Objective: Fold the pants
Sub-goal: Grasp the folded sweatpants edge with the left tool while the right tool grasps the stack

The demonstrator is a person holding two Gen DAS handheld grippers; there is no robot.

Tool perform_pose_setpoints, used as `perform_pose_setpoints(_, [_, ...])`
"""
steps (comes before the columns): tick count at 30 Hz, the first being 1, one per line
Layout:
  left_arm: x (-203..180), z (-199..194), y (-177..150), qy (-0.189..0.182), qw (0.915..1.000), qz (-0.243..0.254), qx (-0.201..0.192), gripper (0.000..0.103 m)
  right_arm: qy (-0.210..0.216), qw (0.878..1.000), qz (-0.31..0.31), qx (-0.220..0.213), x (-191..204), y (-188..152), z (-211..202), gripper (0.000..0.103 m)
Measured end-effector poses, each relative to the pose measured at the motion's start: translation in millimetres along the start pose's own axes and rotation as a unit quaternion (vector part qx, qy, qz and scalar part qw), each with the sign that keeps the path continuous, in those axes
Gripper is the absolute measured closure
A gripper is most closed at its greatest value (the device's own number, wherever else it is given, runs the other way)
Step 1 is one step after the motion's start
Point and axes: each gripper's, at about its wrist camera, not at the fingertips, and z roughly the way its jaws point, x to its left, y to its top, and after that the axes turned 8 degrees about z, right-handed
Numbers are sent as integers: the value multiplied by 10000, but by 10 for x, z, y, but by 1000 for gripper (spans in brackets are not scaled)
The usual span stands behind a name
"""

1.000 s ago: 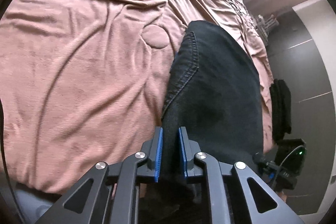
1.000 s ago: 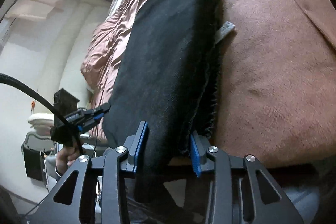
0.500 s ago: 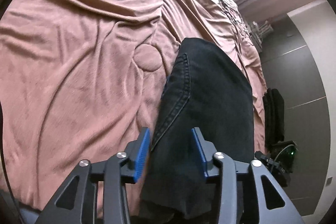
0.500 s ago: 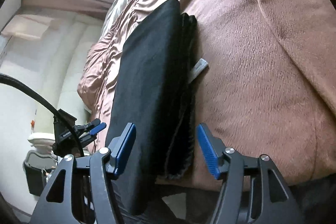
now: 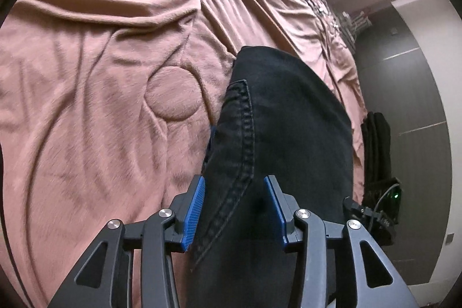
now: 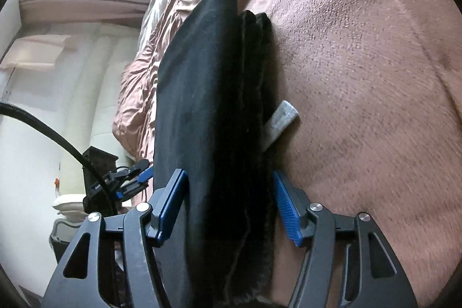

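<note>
The black pants (image 5: 283,134) lie folded in a stack on the pink blanket (image 5: 86,94). A stitched seam runs down their left side. My left gripper (image 5: 234,204) is open, its blue pads either side of the near end of the stack. In the right wrist view the folded pants (image 6: 213,106) show several layers edge-on, with a white label (image 6: 281,120) sticking out. My right gripper (image 6: 229,202) is open, its jaws straddling the stack's near end, not pressing it.
The blanket (image 6: 361,77) covers a bed and is creased. A round embossed patch (image 5: 173,94) lies left of the pants. The other gripper (image 5: 372,212) shows at the bed's right edge, beside dark floor. A black cable (image 6: 52,134) crosses the right wrist view.
Both grippers have opened and let go of the pants. The stack now lies on the blanket between their jaws. The right gripper has moved closer again since half a second ago.
</note>
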Motion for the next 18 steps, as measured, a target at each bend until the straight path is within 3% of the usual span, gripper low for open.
perform_pose_setpoints(11, [133,268,193,-275,9993,-145,184,57,163,9997,-16,179,-54,194,170,44])
perform_pose_setpoints(18, [121,345,283,-289,9993,-222,100,55,176,9997,-103,152,-34,292,218,45])
